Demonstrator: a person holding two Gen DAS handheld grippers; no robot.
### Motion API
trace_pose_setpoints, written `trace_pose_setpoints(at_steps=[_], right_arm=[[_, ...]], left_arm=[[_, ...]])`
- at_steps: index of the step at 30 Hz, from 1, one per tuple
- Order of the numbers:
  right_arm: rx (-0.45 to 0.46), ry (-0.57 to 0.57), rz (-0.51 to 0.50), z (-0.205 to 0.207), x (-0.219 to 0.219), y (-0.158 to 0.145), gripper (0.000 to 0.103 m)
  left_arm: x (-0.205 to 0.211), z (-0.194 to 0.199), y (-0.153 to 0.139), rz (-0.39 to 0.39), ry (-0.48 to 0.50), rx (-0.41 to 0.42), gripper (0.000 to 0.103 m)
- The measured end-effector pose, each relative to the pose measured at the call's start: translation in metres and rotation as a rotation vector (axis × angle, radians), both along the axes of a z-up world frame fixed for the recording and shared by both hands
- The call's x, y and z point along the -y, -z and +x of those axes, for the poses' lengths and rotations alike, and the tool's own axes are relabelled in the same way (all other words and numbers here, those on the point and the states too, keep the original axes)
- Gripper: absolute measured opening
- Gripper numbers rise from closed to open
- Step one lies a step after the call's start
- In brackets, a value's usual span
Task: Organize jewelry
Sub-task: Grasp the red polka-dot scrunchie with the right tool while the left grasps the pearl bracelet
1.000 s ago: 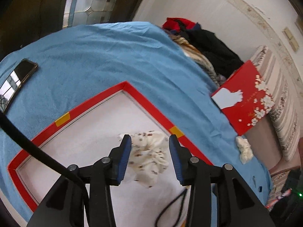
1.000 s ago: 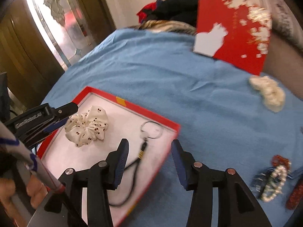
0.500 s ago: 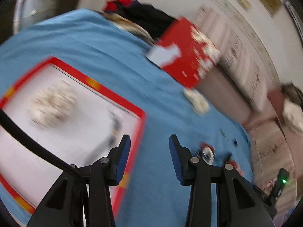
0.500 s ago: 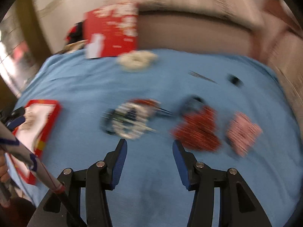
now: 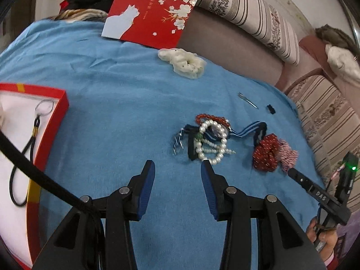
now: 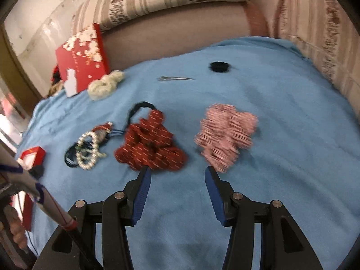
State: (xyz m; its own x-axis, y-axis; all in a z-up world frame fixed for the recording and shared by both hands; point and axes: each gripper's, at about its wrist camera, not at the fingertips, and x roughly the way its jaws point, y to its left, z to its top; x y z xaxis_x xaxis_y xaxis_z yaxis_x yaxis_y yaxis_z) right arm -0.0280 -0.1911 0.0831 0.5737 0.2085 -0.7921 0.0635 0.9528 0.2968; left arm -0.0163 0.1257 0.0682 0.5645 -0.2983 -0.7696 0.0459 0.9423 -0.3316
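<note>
Both grippers swung off the red tray, which a second ago filled their views, and now face the loose pile to its right. So far only the keyring lanyard shows in the tray, while the pearl bracelet, red scrunchie and pink scrunchie still sit on the blue cloth. Left gripper hovers by the pearls and right gripper between the scrunchies, both with jaws apart and empty.

A home living room, striped upholstered sofa at twelve to three o'clock, blue cloth-covered table in front, heap of clothes at eleven o'clock, red floral gift-box lid propped against the sofa
</note>
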Motion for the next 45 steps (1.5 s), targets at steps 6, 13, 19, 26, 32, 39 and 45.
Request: trace_pose_setpoints(at_steps=[6,13,19,26,32,39,45], right_arm=[[0.014,-0.086,-0.044,0.032,-0.028,0.013,0.059],[-0.008,-0.110,-0.028,0.045,-0.026,0.029,0.060],[-0.003,-0.101,0.004,0.055,-0.024,0.033,0.058],[0.011,-0.100,0.022,0.052,-0.024,0.027,0.012],[0.083,-0.100,0.067,0.032,-0.026,0.001,0.012],[0.107,-0.149,0.043,-0.003,-0.050,-0.010,0.012],[0.087,-0.197,0.020,-0.017,-0.087,-0.012,0.012]], left_arm=[[0.029,0.040,-0.003,0.094,0.060,-0.002,0.040],[0.083,0.094,0.015,0.213,0.226,-0.032,0.040],[0.102,0.101,0.031,0.298,0.315,-0.060,0.025],[0.084,0.076,0.003,0.189,0.261,-0.029,0.009],[0.042,0.026,-0.041,0.067,0.185,0.053,0.009],[-0.035,-0.027,-0.076,-0.017,0.033,0.125,0.009],[-0.106,-0.051,-0.068,0.014,-0.134,0.101,0.009]])
